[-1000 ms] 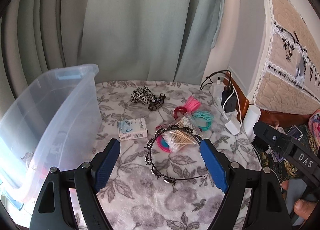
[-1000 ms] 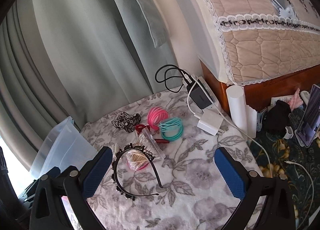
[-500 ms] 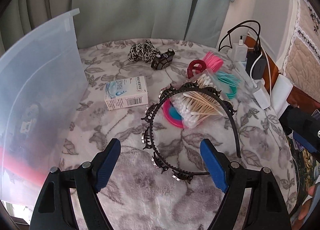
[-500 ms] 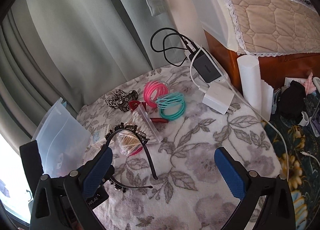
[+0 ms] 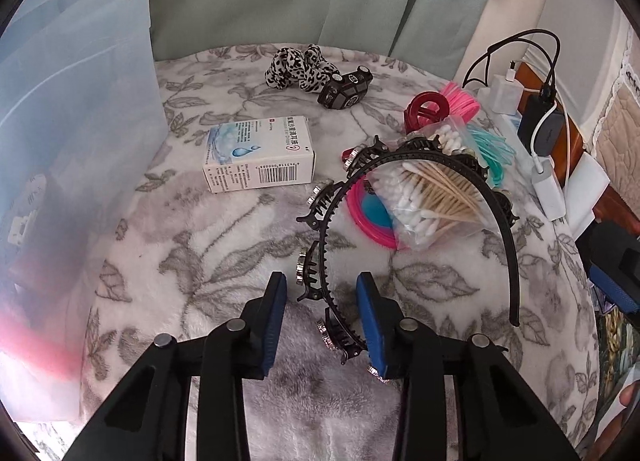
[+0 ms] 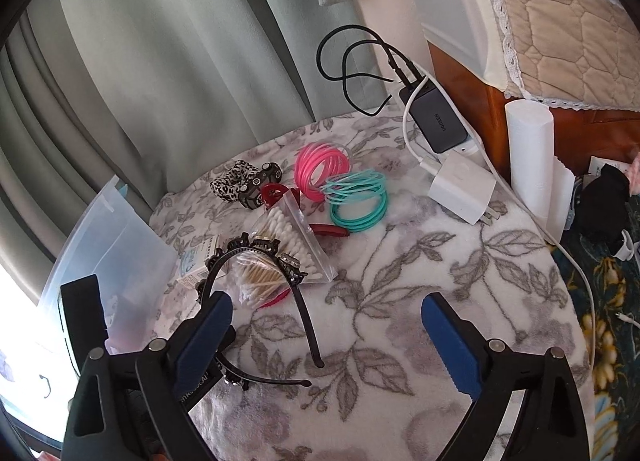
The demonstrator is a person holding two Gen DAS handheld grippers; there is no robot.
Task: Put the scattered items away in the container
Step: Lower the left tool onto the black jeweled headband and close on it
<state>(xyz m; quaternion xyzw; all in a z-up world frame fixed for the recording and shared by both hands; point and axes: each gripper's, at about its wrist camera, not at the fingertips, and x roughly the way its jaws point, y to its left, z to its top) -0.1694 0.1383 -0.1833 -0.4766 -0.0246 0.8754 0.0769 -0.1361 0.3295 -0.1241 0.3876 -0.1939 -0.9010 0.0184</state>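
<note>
- Left tool (image 5: 322, 295): blue pads partly closed, straddling one leg of the black headband (image 5: 404, 165); right pad touching or almost touching the band, left pad (image 5: 276, 313) with a gap to it; not yet clamped.
- Right tool (image 6: 326, 341): pads wide apart, empty, hovering above the near-right part of the desk (image 6: 400, 301).
- Headband: thin toothed plastic arc with jewelled clips along its outer side; judged light, springy, slippery on the smooth face, clips liable to snag or break. Best hold judged to be across the flat band between two clips, near the leg end already between the pads.
- Position: open ends toward the near edge of the desk, crown arching toward the middle, over a clear bag of cotton swabs (image 5: 432, 201) and a pink and blue disc (image 5: 370, 213). Risk of dragging the bag along on lifting.
- Further out: a white carton (image 5: 260, 159) left of the headband toward the container; a leopard scrunchie (image 5: 300, 65) and a dark clip (image 5: 346, 91) near the far edge; a red claw clip (image 5: 426, 107), pink bands (image 6: 320, 171) and teal bands (image 6: 358, 201) toward the far-right edge.
- Container (image 5: 76, 133): clear plastic bin at the left edge of the desk, wall just beside the left tool; contents blurred.
- Chargers (image 6: 460, 185) and cables at the right edge, judged not part of the tidy.
</note>
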